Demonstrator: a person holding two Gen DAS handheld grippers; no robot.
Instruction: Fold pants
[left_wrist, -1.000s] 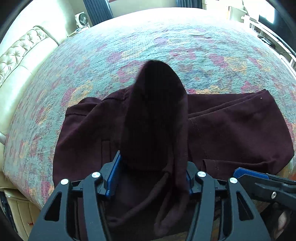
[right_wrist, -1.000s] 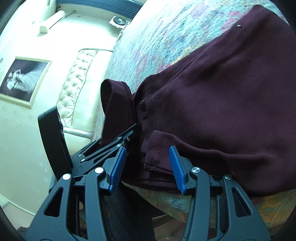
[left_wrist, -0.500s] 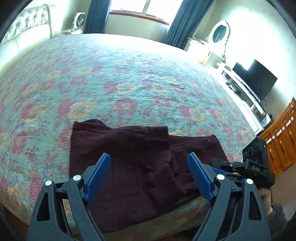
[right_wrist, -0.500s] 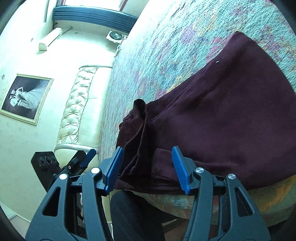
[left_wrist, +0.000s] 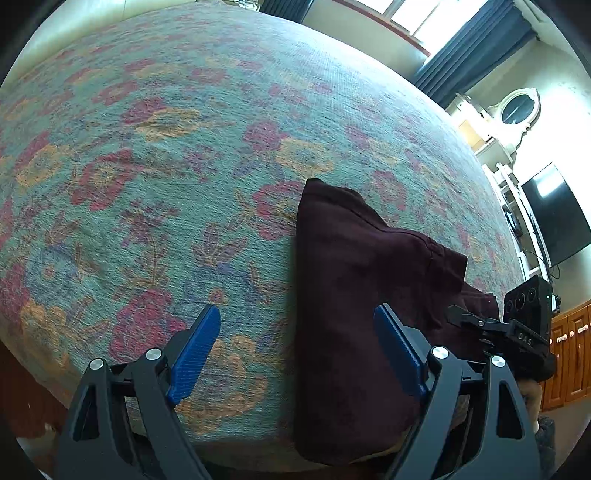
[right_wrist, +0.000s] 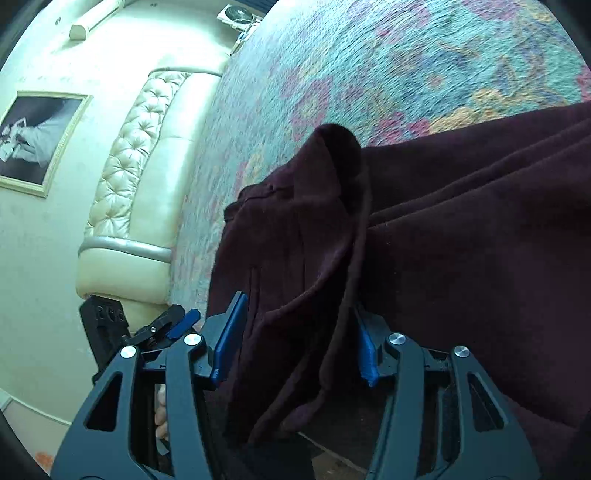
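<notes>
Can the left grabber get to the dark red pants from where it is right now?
Probably yes. The left gripper is open and empty, and the pants lie on the flowery bedspread right by its right finger, with nothing between them.

A second ago the left gripper (left_wrist: 297, 350) pinches a raised fold of the maroon pants (left_wrist: 354, 314); now its jaws stand wide apart, shifted toward the bedspread (left_wrist: 166, 166) beside the garment's left edge. The right gripper (right_wrist: 299, 347), open around the hem at the bed's near edge earlier, now clamps a bunched, lifted fold.
</notes>
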